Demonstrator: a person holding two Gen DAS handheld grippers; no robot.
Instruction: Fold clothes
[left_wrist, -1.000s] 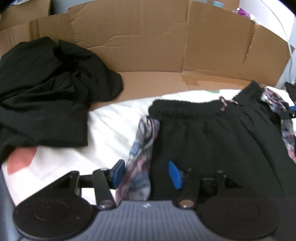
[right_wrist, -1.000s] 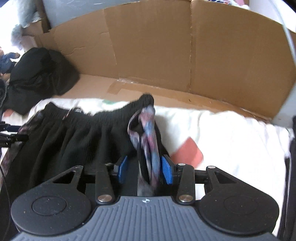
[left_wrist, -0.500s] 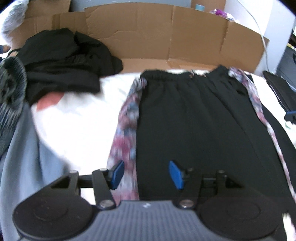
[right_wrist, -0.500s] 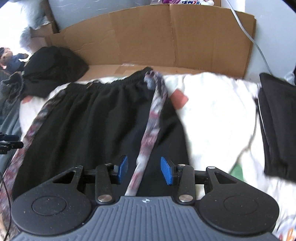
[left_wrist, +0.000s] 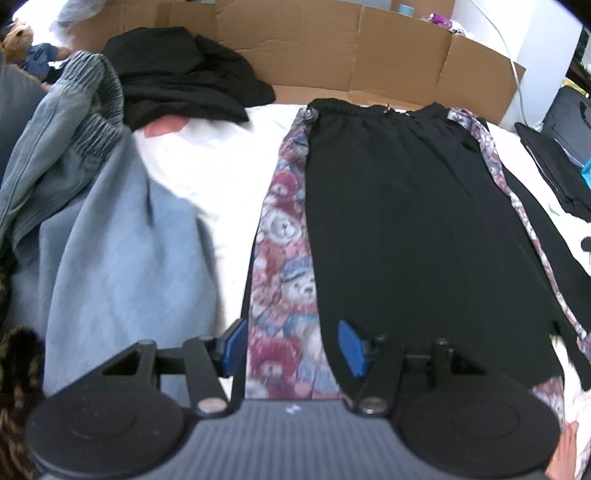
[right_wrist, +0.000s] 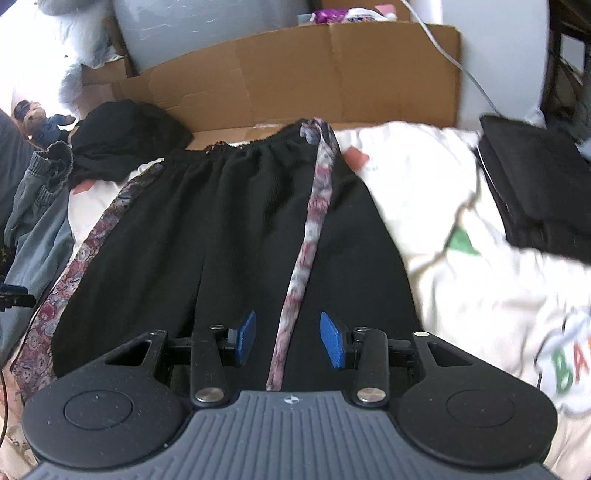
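Black trousers (left_wrist: 399, 229) with patterned bear-print side stripes lie flat on a white sheet, waistband toward the cardboard. They also show in the right wrist view (right_wrist: 229, 236). My left gripper (left_wrist: 291, 347) is open above the left stripe (left_wrist: 284, 243), low on the leg. My right gripper (right_wrist: 288, 338) is open above the right stripe (right_wrist: 314, 221), which runs between its blue pads. Neither holds cloth.
A cardboard wall (left_wrist: 332, 48) stands behind. A black garment pile (left_wrist: 184, 77) and blue denim clothes (left_wrist: 92, 206) lie at the left. A folded black garment (right_wrist: 535, 184) lies at the right on the white printed sheet (right_wrist: 480, 266).
Both grippers have let go of the waistband corners and drawn back along the trousers toward the leg ends. The trousers now lie spread flat.
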